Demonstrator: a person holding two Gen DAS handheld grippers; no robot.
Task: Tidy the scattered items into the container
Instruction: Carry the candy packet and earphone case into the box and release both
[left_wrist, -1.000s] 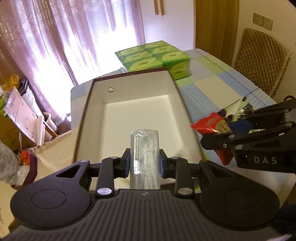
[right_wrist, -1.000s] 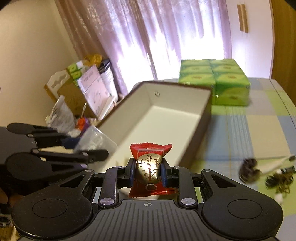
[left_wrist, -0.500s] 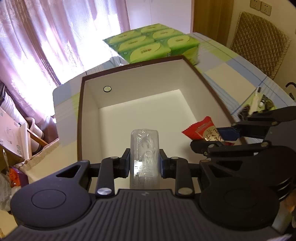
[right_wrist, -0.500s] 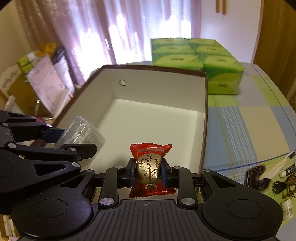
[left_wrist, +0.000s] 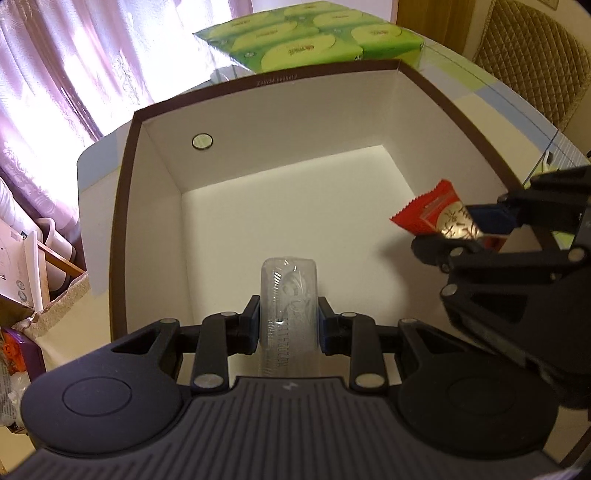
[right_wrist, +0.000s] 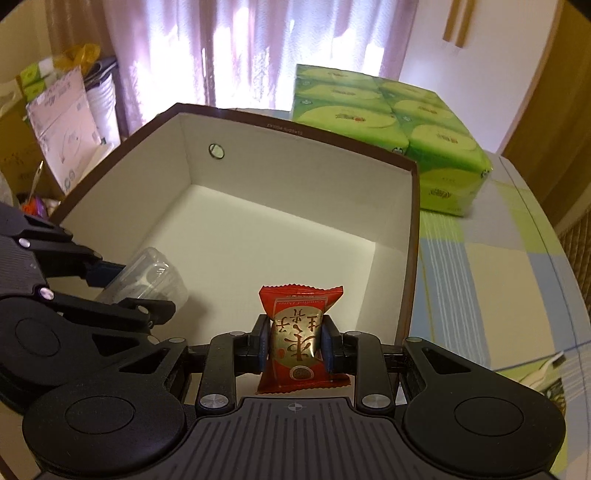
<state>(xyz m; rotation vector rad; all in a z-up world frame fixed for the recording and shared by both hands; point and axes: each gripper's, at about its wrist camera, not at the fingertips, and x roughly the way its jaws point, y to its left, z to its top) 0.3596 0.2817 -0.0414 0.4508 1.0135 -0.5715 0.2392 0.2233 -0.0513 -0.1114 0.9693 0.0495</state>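
A brown-rimmed box (left_wrist: 125, 192) with a white inside stands open on the table, and nothing lies on its floor (right_wrist: 258, 236). My left gripper (left_wrist: 288, 325) is shut on a clear plastic case (left_wrist: 288, 295), held over the box's near edge. The same case (right_wrist: 151, 273) shows at the left of the right wrist view. My right gripper (right_wrist: 295, 343) is shut on a red and gold snack packet (right_wrist: 297, 332), held above the box's right side. That packet (left_wrist: 436, 214) appears at the right in the left wrist view.
A green multipack of tissues (right_wrist: 388, 122) sits just behind the box. A checked tablecloth (right_wrist: 491, 273) covers the table to the right, with small items at its edge (right_wrist: 546, 365). A wicker chair back (left_wrist: 535, 55) stands far right; cartons and bags (right_wrist: 55, 122) crowd the left.
Both grippers have moved forward and down over the box, which now fills each view. The packet and the clear case stay gripped.
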